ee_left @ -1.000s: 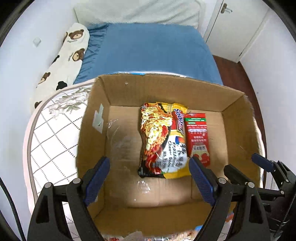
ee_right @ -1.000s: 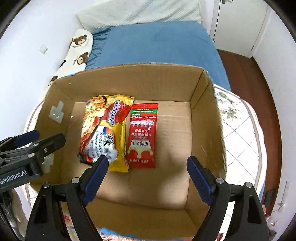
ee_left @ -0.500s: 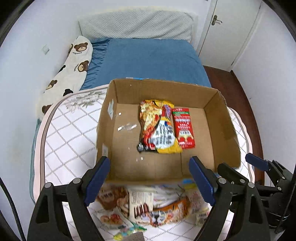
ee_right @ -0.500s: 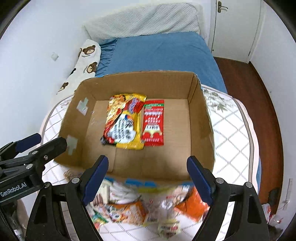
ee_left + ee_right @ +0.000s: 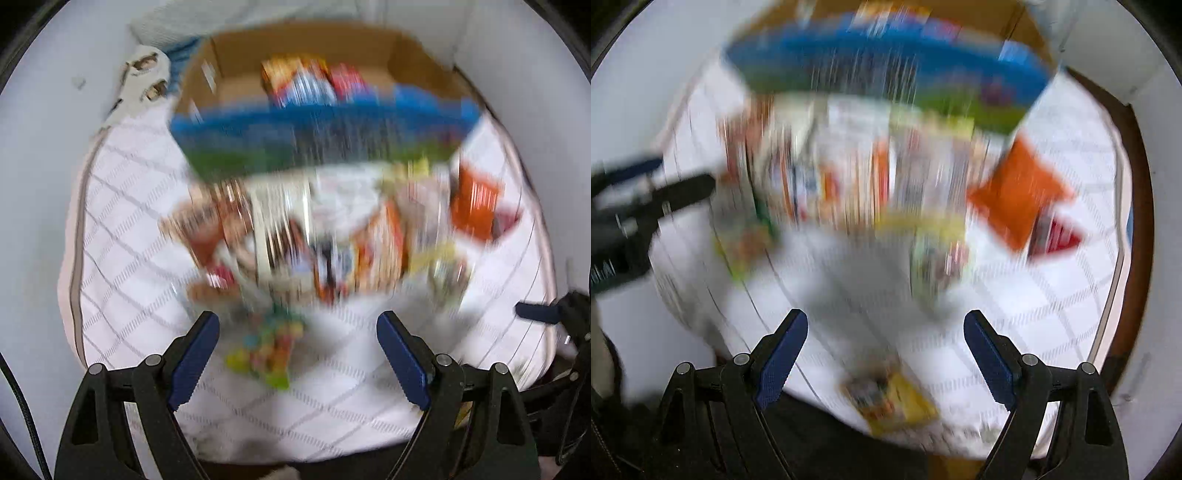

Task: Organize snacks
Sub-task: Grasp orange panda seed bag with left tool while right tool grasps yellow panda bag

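Note:
Both views are motion-blurred. A cardboard box (image 5: 236,48) with a blue and green front stands at the far side of the quilted table; a yellow noodle packet (image 5: 295,77) and a red packet (image 5: 349,83) lie inside. A pile of loose snack packets (image 5: 314,240) lies in front of the box, also in the right wrist view (image 5: 849,177). An orange packet (image 5: 1015,192) lies at the pile's right. My left gripper (image 5: 297,354) is open and empty above a small colourful packet (image 5: 269,347). My right gripper (image 5: 884,354) is open and empty near the table's front edge.
The white quilted tablecloth (image 5: 122,229) covers the round table. A yellow packet (image 5: 894,402) lies near the table's front edge. White walls surround the table. The other gripper shows at the left edge of the right wrist view (image 5: 646,195).
Both grippers have pulled back and away from the box, toward the table's front edge. The loose snack pile has come fully into view. Both jaws stay open.

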Action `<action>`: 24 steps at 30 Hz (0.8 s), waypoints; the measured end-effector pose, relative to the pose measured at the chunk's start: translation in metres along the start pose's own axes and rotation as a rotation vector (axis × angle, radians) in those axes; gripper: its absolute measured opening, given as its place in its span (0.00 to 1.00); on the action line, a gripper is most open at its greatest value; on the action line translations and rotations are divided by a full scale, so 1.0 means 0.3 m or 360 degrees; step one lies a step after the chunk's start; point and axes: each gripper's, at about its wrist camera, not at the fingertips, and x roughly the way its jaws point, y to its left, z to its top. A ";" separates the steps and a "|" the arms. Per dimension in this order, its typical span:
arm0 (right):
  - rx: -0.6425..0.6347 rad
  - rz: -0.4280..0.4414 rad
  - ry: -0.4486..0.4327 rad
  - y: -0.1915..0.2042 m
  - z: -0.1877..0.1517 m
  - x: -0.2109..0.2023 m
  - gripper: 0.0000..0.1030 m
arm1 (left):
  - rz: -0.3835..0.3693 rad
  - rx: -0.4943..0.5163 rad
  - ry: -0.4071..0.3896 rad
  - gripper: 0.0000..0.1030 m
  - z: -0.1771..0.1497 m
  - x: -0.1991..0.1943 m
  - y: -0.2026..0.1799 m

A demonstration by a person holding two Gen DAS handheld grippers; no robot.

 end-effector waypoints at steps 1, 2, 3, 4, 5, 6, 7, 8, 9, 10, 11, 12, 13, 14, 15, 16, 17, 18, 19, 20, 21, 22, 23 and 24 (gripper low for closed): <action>-0.0025 -0.0014 0.0059 0.009 -0.039 0.042 0.86 | 0.0005 0.0026 0.0042 0.85 -0.033 0.030 -0.013; -0.0050 -0.0011 0.0120 0.018 -0.076 0.082 0.86 | 0.0011 0.0055 0.0082 0.85 -0.066 0.062 -0.029; -0.0065 -0.0006 0.0160 0.024 -0.103 0.110 0.86 | 0.0020 0.0078 0.0106 0.85 -0.086 0.081 -0.037; -0.0083 -0.0001 0.0196 0.032 -0.129 0.138 0.86 | 0.0035 0.0108 0.0123 0.85 -0.110 0.101 -0.045; -0.0097 0.0001 0.0230 0.037 -0.149 0.166 0.86 | 0.0060 0.0147 0.0138 0.85 -0.130 0.120 -0.056; -0.0104 0.0006 0.0259 0.040 -0.164 0.191 0.86 | 0.0077 0.0179 0.0143 0.85 -0.140 0.131 -0.064; -0.0113 0.0015 0.0289 0.042 -0.177 0.219 0.86 | 0.0095 0.0212 0.0144 0.85 -0.147 0.141 -0.072; -0.0119 0.0010 0.0316 0.043 -0.189 0.250 0.86 | 0.0122 0.0245 0.0140 0.85 -0.148 0.149 -0.080; -0.0130 -0.0012 0.0341 0.045 -0.198 0.275 0.86 | 0.0142 0.0278 0.0132 0.85 -0.146 0.153 -0.088; -0.0145 -0.0040 0.0368 0.047 -0.209 0.304 0.85 | 0.0158 0.0330 0.0114 0.85 -0.140 0.156 -0.101; -0.0151 -0.0059 0.0379 0.047 -0.218 0.326 0.84 | 0.0180 0.0365 0.0098 0.85 -0.134 0.156 -0.111; -0.0142 -0.0074 0.0377 0.040 -0.226 0.344 0.72 | 0.0209 0.0403 0.0078 0.85 -0.124 0.154 -0.119; -0.0132 -0.0091 0.0381 0.033 -0.230 0.353 0.63 | 0.0238 0.0452 0.0050 0.85 -0.111 0.151 -0.131; -0.0107 -0.0091 0.0367 0.018 -0.232 0.354 0.63 | 0.0260 0.0500 0.0019 0.85 -0.099 0.149 -0.144; -0.0073 -0.0077 0.0339 0.004 -0.231 0.346 0.62 | 0.0296 0.0560 -0.0013 0.85 -0.082 0.148 -0.159; -0.0032 -0.0070 0.0307 -0.016 -0.227 0.332 0.60 | 0.0324 0.0633 -0.0041 0.85 -0.064 0.148 -0.175; 0.0016 -0.0073 0.0275 -0.042 -0.223 0.317 0.59 | 0.0349 0.0691 -0.0060 0.85 -0.043 0.149 -0.197; 0.0063 -0.0071 0.0245 -0.069 -0.215 0.300 0.58 | 0.0381 0.0753 -0.0072 0.85 -0.032 0.158 -0.215; 0.0121 -0.0058 0.0215 -0.100 -0.204 0.281 0.58 | 0.0415 0.0849 -0.0077 0.85 -0.018 0.177 -0.243; 0.0186 -0.0036 0.0192 -0.135 -0.193 0.265 0.58 | 0.0429 0.0904 -0.0081 0.85 -0.007 0.190 -0.260; 0.0238 -0.0017 0.0177 -0.166 -0.186 0.257 0.58 | 0.0446 0.0968 -0.0078 0.85 0.008 0.205 -0.282; 0.0296 0.0005 0.0159 -0.198 -0.177 0.246 0.58 | 0.0465 0.1047 -0.0063 0.85 0.017 0.228 -0.305; 0.0353 0.0031 0.0140 -0.233 -0.168 0.235 0.58 | 0.0488 0.1128 -0.0052 0.85 0.028 0.253 -0.331; 0.0385 0.0046 0.0129 -0.252 -0.163 0.229 0.58 | 0.0514 0.1198 -0.0036 0.85 0.038 0.281 -0.355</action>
